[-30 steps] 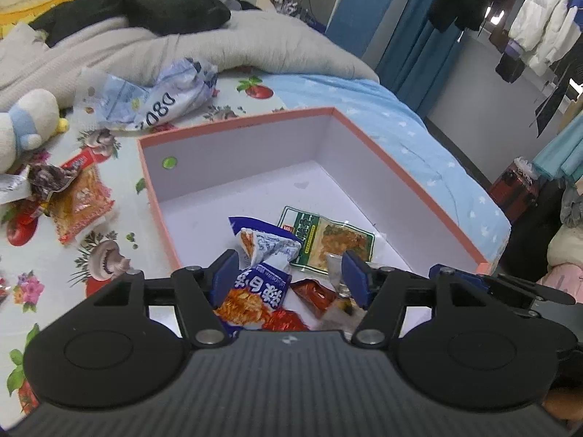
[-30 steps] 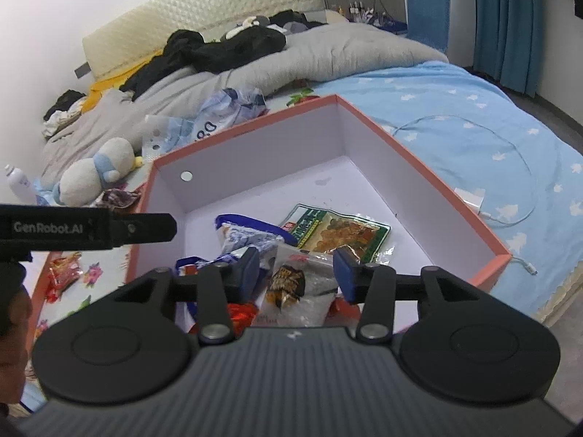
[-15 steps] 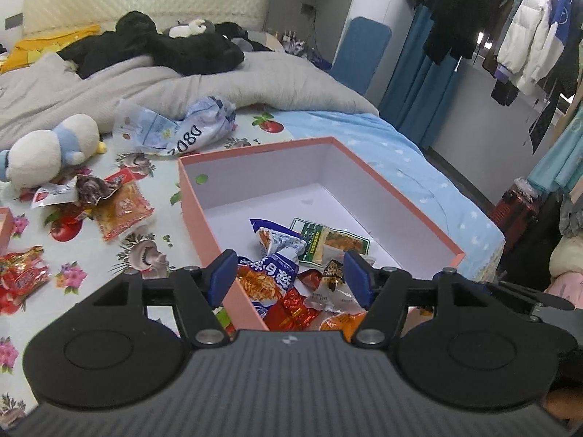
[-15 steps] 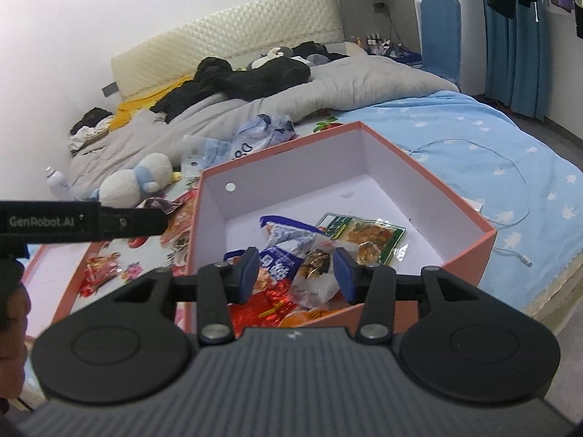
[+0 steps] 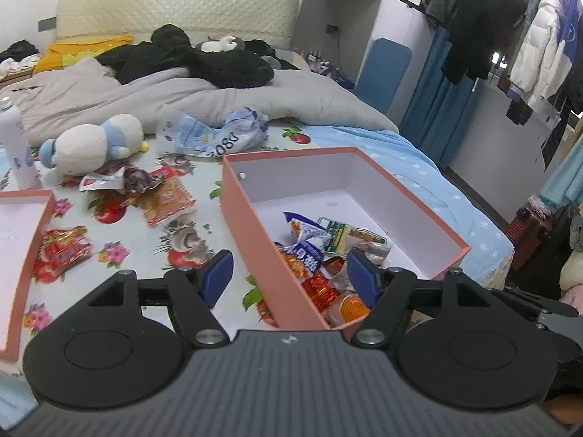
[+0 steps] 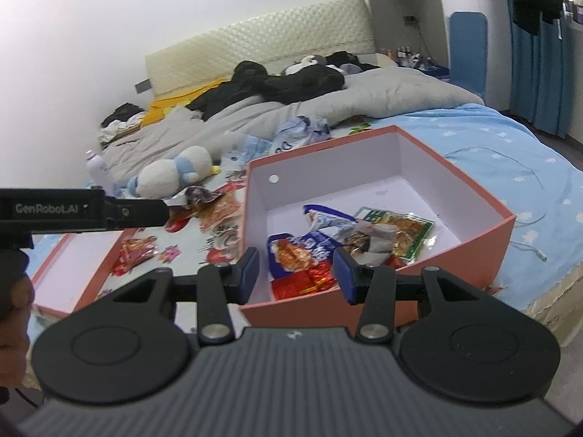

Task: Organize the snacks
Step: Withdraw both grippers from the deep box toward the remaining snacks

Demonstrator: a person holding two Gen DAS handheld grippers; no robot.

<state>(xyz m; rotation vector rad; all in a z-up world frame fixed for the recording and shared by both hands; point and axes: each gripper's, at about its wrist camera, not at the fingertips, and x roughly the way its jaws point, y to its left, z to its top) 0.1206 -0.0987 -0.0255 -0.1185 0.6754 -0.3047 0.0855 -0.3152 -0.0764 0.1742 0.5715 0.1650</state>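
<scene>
Box (image 5: 255, 218): pink, open-topped, on the bed's fruit-print sheet (image 5: 145, 247), at the centre of both views.
Box contents: a heap of snack packets (image 6: 328, 244) in the near corner, among them one blue-and-white (image 6: 313, 247), one green-edged (image 6: 404, 229), one red (image 6: 306, 280); an exact count cannot be told.
Loose snacks: at 9 to 10 o'clock of the box, an orange packet (image 5: 165, 202), a dark one (image 5: 136, 180), a red one (image 5: 63, 249).
Lid (image 5: 22, 255): one more pink tray at 9 o'clock, nothing visible in it.
Around: plush toy (image 5: 91, 144) and white bottle (image 5: 16, 142) at 10 o'clock, crumpled blue bag (image 5: 222, 134) at 12, grey duvet (image 5: 182, 98) beyond.
Left tool (image 5: 289, 278): jaws spreading, straddling the box's near wall without touching, pinching nothing.
Right tool (image 6: 297, 273): jaws partly apart above the near rim, nothing between them.
</scene>
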